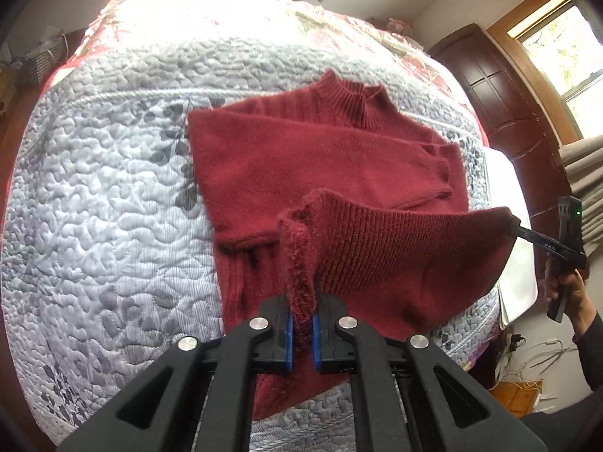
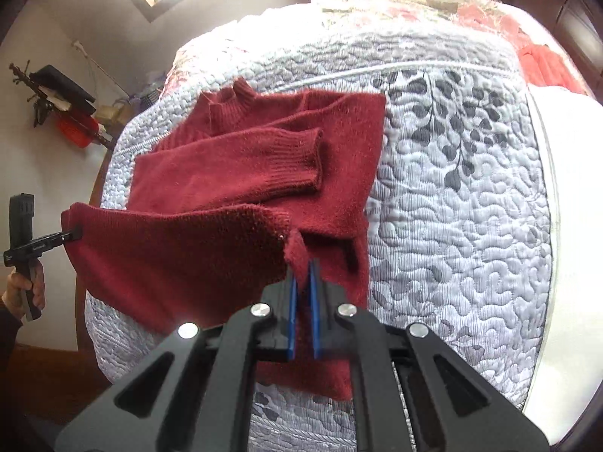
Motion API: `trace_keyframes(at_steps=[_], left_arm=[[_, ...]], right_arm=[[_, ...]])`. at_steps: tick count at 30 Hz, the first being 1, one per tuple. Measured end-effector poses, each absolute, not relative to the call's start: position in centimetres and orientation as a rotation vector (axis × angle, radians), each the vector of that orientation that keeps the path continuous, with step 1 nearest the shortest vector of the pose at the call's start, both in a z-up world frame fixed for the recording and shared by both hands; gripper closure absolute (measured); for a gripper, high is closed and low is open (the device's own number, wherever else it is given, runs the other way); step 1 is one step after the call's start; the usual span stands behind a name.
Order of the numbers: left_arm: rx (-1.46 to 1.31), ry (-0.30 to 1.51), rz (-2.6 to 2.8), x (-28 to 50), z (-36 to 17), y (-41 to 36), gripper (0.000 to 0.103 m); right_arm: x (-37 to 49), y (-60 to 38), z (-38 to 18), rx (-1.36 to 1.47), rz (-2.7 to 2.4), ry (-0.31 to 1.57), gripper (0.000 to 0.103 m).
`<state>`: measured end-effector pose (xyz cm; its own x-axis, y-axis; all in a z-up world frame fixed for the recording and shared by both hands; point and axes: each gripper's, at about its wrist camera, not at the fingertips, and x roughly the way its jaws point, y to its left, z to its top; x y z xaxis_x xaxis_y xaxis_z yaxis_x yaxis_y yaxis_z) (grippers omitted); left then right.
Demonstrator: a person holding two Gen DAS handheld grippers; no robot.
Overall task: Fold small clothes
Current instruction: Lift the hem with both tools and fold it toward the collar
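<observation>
**Two claws hold up the bottom of a red sweater**

The red sweater (image 1: 301,150) lies flat on a gray quilt (image 1: 113,188) w/ dark leaf shapes, on a bed. Its neck points away, and both sleeves are folded across the front. One cuff (image 2: 301,162) sits on top, near the middle.

The bottom edge is lifted off the quilt & stretched between the 2 claws. The left gripper (image 1: 302,335) is almost closed, w/ its blue pads (image 1: 288,335) squeezing one corner of the edge. The right gripper (image 2: 302,324) is squeezed the same way on the other corner. A hand (image 1: 565,290) holds its handle.

A white sheet (image 2: 565,188) shows at the side of the bed. A dark wood door (image 1: 508,105) & a window (image 1: 565,49) are behind
</observation>
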<state>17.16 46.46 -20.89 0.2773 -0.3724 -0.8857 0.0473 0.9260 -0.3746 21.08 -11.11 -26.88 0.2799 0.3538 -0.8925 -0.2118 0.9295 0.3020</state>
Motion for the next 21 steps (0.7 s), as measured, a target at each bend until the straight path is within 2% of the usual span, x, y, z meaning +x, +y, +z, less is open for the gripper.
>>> trace_keyframes(at_steps=[9,14,21], left_arm=[[-0.298,1.053,-0.325,22.5,-12.0,48.0,0.096],[-0.315,1.037,-0.323,27.9,-13.2,48.8,0.097],[-0.325,1.071,-0.292,34.1,-17.5,49.0,0.097]], right_arm=[[25.8,-10.4,-18.1,0.148,0.417,1.039,0.099],[31.0,-9.3,-18.1,0.103,0.422,1.018,0.099],[38.2,-9.0,-22.6,0.119,0.377,1.079,0.099]])
